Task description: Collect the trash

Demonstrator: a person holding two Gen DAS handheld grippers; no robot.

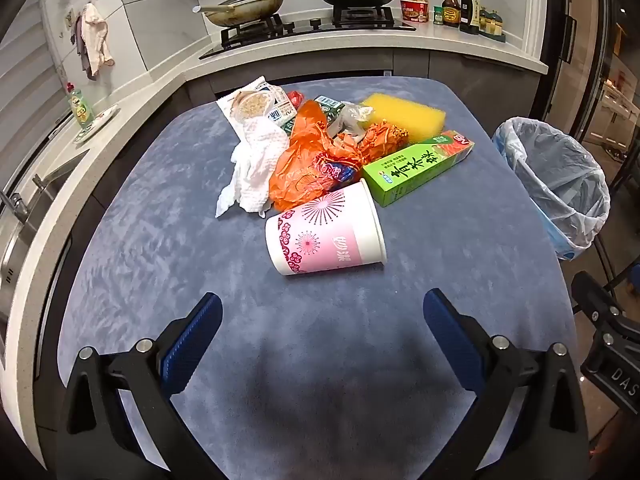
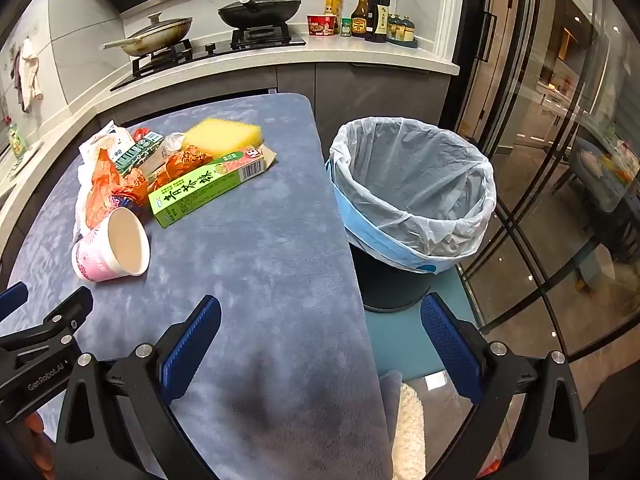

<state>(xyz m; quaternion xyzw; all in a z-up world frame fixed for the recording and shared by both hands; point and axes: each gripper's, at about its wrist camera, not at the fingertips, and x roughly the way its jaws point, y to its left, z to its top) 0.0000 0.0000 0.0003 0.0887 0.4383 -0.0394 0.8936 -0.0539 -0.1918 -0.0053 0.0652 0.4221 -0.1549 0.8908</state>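
A heap of trash lies on the blue table [image 1: 160,240]: a pink paper cup [image 1: 326,232] on its side, a green carton [image 1: 416,168], an orange plastic bag [image 1: 308,160], a white paper towel [image 1: 256,164], a yellow sponge [image 1: 404,114] and a food packet [image 1: 256,102]. My left gripper [image 1: 322,320] hangs open over bare cloth, nearer me than the cup. My right gripper [image 2: 320,324] is open over the table's right edge, nothing between its fingers. The cup [image 2: 114,246], the carton [image 2: 208,188] and a lined bin [image 2: 416,188] show in the right wrist view.
The bin [image 1: 556,184] stands on the floor right of the table. Behind runs a counter [image 1: 360,42] with a stove, two pans and bottles; a sink lies far left. Glass doors [image 2: 540,160] close the right side.
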